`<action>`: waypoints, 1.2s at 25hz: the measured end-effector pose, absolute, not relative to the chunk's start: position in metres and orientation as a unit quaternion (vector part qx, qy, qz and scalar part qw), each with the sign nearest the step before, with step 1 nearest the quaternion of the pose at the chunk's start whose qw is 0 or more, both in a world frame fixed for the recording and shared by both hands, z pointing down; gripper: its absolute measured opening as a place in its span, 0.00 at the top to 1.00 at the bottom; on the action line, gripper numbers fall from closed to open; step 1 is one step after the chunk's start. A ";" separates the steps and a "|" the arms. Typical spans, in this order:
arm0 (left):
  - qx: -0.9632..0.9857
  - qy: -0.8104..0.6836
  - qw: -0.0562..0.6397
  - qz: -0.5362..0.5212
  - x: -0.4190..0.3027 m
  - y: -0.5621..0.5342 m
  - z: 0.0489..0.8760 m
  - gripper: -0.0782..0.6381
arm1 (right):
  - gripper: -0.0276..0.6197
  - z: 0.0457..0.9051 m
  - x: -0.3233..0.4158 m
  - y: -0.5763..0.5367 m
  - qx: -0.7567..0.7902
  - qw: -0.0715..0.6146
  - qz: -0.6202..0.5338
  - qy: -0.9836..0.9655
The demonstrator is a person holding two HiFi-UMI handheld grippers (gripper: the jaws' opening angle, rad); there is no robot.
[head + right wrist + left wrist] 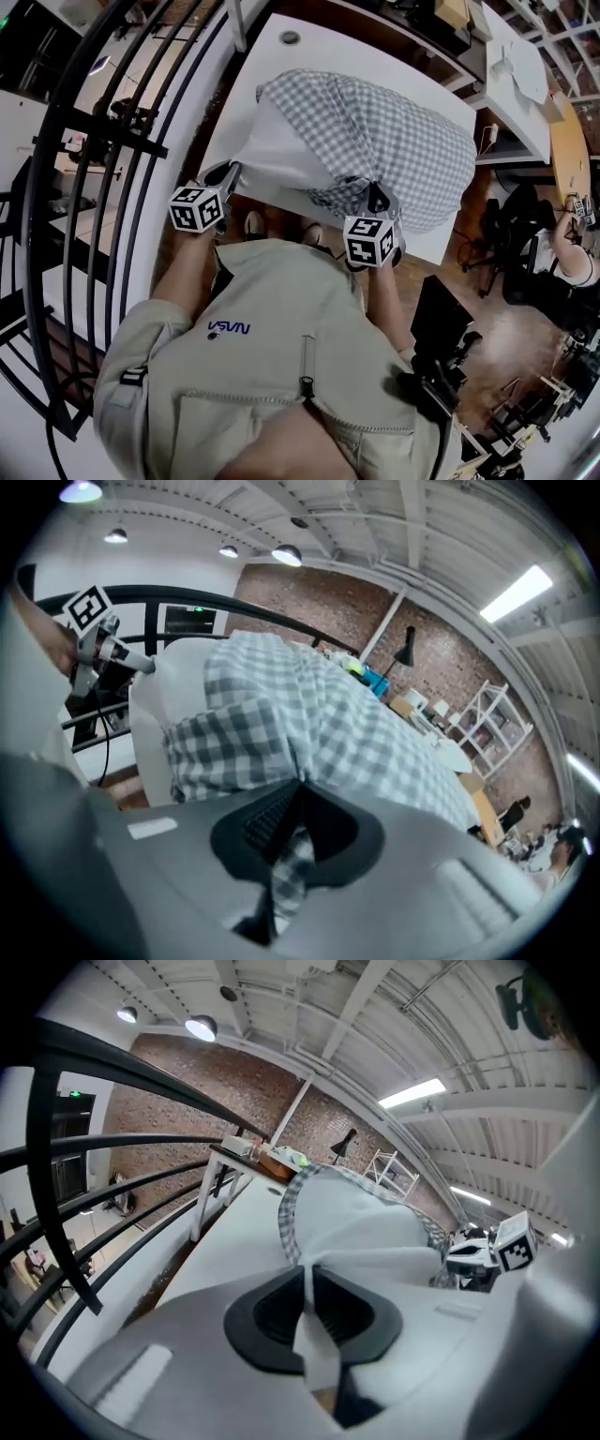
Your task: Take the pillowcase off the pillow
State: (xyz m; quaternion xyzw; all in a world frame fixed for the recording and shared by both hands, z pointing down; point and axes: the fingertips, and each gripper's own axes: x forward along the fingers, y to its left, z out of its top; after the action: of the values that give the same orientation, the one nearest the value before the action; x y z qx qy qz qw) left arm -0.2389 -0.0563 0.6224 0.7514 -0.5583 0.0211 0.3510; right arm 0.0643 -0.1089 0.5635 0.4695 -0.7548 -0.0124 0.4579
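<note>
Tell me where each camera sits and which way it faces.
Head view: on the person's head, looking steeply down at the table, pillow and pillowcase; the person's vest, left gripper and right gripper show.
Left gripper view: on the left gripper, looking along its jaws, shut on the white pillow.
Right gripper view: on the right gripper, looking along its jaws, shut on the checked pillowcase.
Shared: each gripper view shows the other gripper and the brick wall.

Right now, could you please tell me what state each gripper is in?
Left gripper: closed, holding the white pillow.
Right gripper: closed, holding the checked pillowcase.
</note>
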 end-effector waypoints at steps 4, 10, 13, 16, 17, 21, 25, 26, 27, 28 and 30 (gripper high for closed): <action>0.775 -0.551 0.309 0.019 -0.232 -0.047 0.590 0.75 | 0.90 0.542 0.058 -0.108 0.452 0.380 0.053 -0.805; 0.771 -0.583 0.256 -0.007 -0.236 -0.043 0.536 0.64 | 0.77 0.484 0.033 -0.103 0.375 0.261 0.091 -0.885; 0.764 -0.598 0.243 -0.010 -0.233 -0.062 0.525 0.62 | 0.77 0.460 0.019 -0.116 0.347 0.230 0.069 -0.907; 0.769 -0.597 0.227 -0.005 -0.229 -0.092 0.517 0.59 | 0.77 0.451 -0.006 -0.133 0.312 0.230 0.039 -0.921; 0.773 -0.594 0.225 -0.004 -0.229 -0.104 0.516 0.59 | 0.77 0.449 -0.017 -0.141 0.303 0.233 0.031 -0.923; 0.796 -0.555 0.241 0.000 -0.234 -0.151 0.524 0.57 | 0.77 0.439 -0.076 -0.176 0.282 0.249 0.000 -0.926; 0.826 -0.495 0.270 0.024 -0.231 -0.199 0.541 0.49 | 0.76 0.440 -0.132 -0.221 0.280 0.284 -0.005 -0.917; 0.833 -0.477 0.278 0.034 -0.226 -0.208 0.546 0.47 | 0.76 0.444 -0.144 -0.233 0.280 0.297 -0.002 -0.913; 0.840 -0.458 0.287 0.044 -0.221 -0.215 0.551 0.45 | 0.74 0.450 -0.154 -0.244 0.280 0.312 0.002 -0.908; 0.847 -0.439 0.295 0.054 -0.216 -0.221 0.557 0.43 | 0.73 0.458 -0.163 -0.253 0.280 0.329 0.006 -0.902; 0.858 -0.408 0.306 0.065 -0.208 -0.227 0.565 0.39 | 0.70 0.478 -0.176 -0.268 0.280 0.367 0.011 -0.887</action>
State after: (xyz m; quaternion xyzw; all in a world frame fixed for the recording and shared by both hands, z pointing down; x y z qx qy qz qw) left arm -0.2080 -0.2273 0.5647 0.8578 -0.4079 0.0647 0.3060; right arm -0.1760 -0.2681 0.4784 0.2802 -0.8871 0.0114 0.3666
